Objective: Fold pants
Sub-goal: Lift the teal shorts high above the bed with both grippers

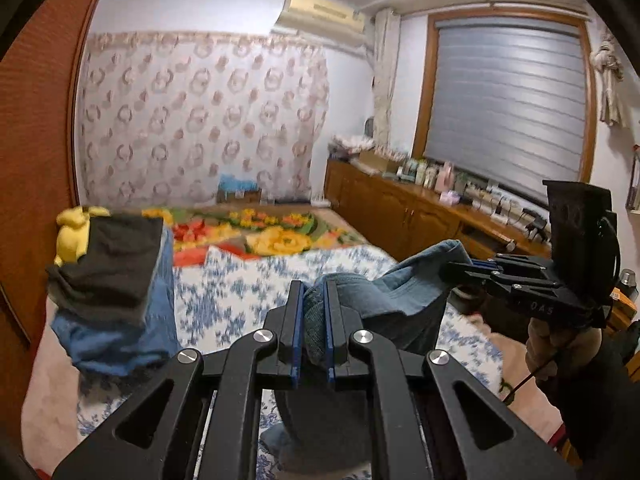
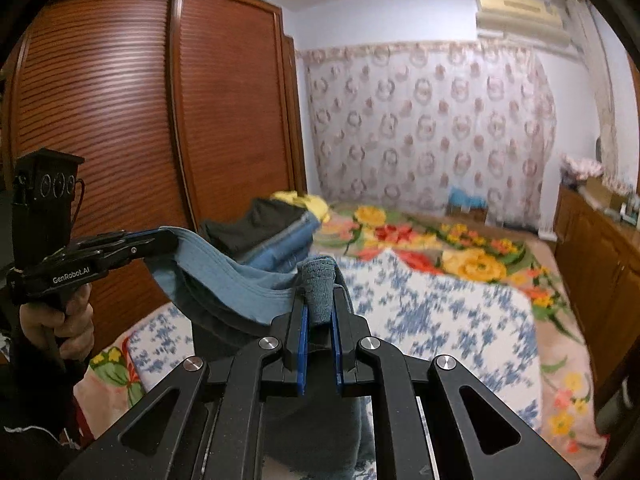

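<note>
Bedroom quilt [image 2: 432, 320], blue-flowered, spreads below both tools. Left gripper [image 1: 314, 292] and right gripper [image 2: 318, 300] each clamp a bunch of the pants [image 2: 240, 288], whose waistband hangs slung between them above the bed; folded clothes [image 1: 108, 276] sit at ten o'clock. I judge this the lay-out step: next, lower and spread them flat.

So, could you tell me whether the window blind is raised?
No, the grey blind hangs fully lowered across the window.

Pants [image 1: 404, 280] lower part hidden behind fingers [image 1: 294, 320]; bed [image 1: 240, 280] blurred.
</note>
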The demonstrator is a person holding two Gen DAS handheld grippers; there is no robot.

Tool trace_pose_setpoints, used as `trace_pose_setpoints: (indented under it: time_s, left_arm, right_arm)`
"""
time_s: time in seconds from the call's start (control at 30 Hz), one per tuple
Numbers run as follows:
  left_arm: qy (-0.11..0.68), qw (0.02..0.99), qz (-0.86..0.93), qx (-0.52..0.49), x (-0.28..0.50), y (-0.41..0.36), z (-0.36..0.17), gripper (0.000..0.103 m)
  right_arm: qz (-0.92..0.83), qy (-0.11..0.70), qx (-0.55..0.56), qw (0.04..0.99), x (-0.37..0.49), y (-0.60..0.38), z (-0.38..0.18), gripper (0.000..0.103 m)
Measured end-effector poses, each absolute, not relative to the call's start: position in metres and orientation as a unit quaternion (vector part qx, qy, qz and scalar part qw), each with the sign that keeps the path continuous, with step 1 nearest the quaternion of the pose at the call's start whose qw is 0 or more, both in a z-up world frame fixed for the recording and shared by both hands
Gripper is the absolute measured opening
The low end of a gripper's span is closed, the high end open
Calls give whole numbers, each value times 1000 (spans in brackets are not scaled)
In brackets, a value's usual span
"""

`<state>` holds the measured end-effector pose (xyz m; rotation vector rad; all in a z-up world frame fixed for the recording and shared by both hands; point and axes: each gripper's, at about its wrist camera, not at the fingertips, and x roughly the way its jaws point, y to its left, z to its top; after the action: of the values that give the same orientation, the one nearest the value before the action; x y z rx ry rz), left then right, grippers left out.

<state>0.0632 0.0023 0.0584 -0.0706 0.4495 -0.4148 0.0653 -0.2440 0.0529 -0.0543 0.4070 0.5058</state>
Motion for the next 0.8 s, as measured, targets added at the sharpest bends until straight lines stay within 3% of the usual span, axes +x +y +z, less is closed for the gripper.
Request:
trace_pose_setpoints:
  time_s: [0.27,0.63,0.8]
  left_arm:
    - [251,949,-187,-41,141,0,50,10]
    - [166,971,-167,-32,199,1,135,10]
    - [169,972,-162,-8,190,-1,129,10]
  right_arm:
    - [245,232,-45,941,157,-241,53,10]
    - [214,148,-64,963,238,-227,123,10]
    - [204,124,-56,969,234,-228,127,10]
